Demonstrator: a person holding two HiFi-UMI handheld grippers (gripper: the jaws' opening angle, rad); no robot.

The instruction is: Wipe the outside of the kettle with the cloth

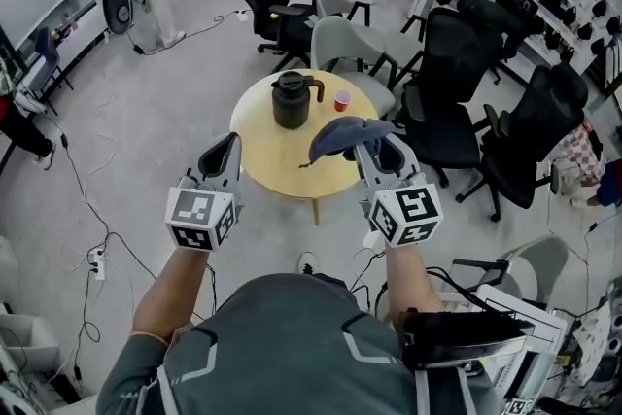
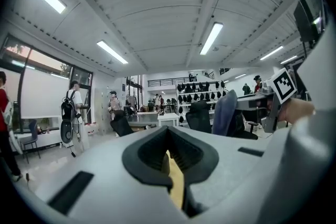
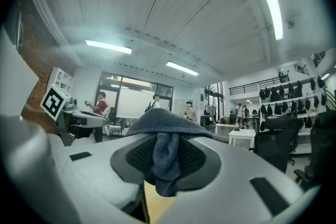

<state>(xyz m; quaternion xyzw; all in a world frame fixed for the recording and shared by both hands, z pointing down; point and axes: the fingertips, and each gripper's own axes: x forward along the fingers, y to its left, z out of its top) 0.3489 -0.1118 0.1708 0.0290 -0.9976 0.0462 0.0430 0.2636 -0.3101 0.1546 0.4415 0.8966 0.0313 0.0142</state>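
Observation:
A black kettle (image 1: 291,99) with a side handle stands upright at the far left of a round wooden table (image 1: 282,165). Both grippers are held above the table's near edge, short of the kettle. My right gripper (image 1: 380,149) is shut on a blue-grey cloth (image 1: 342,134), which drapes out to the left over the table. In the right gripper view the cloth (image 3: 163,152) is bunched between the jaws of the right gripper (image 3: 164,165) and spreads over their tips. My left gripper (image 1: 226,151) is shut with nothing in it; in its own view the left gripper (image 2: 169,155) shows only a thin sliver of table between its jaws.
A small red cup (image 1: 342,99) stands on the table just right of the kettle. Black and grey office chairs (image 1: 457,63) crowd the table's far and right sides. Cables (image 1: 92,209) run over the floor at left. People (image 2: 70,113) stand in the room's background.

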